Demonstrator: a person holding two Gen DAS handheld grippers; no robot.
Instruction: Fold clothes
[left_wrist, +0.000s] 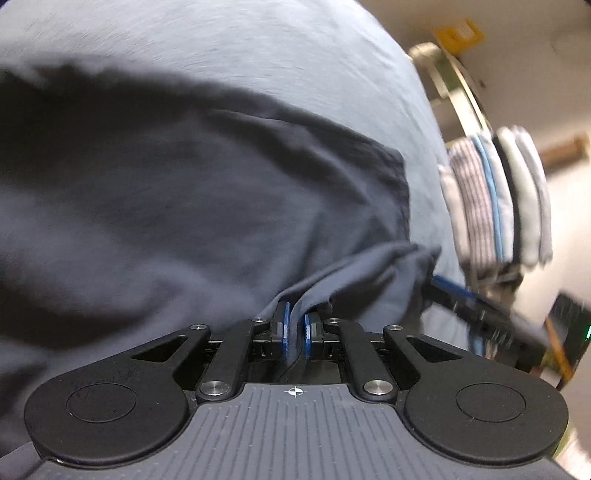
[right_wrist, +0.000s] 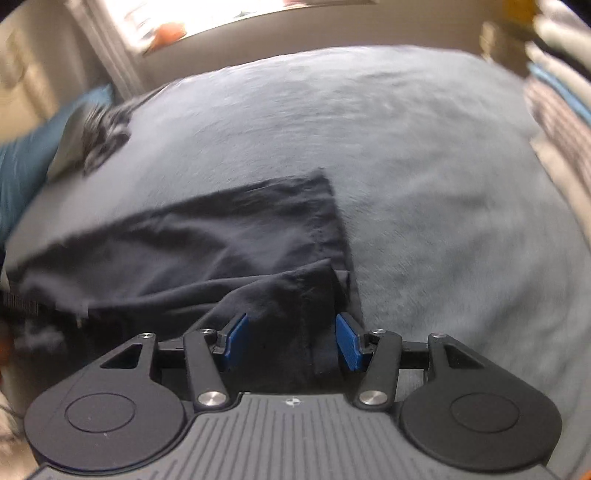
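Dark navy garment (right_wrist: 229, 236) lies lengthwise leftward, left gripper (left_wrist: 296, 328) pinching it.

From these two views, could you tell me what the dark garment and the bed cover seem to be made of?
Dark garment: probably thin woven or jersey cotton, matte; it creases softly and bunches where the left gripper pinches it.
Bed cover: seemingly brushed, fleece-like fabric, matte grey-blue with a faint nap, though blur leaves this uncertain.

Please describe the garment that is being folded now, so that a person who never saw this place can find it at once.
A pale blue-grey blanket covers the whole surface. On it lies the dark navy garment, partly folded, with one edge pinched in the left gripper. It is the only dark cloth spread flat; the folded stack beside it is striped and pale.
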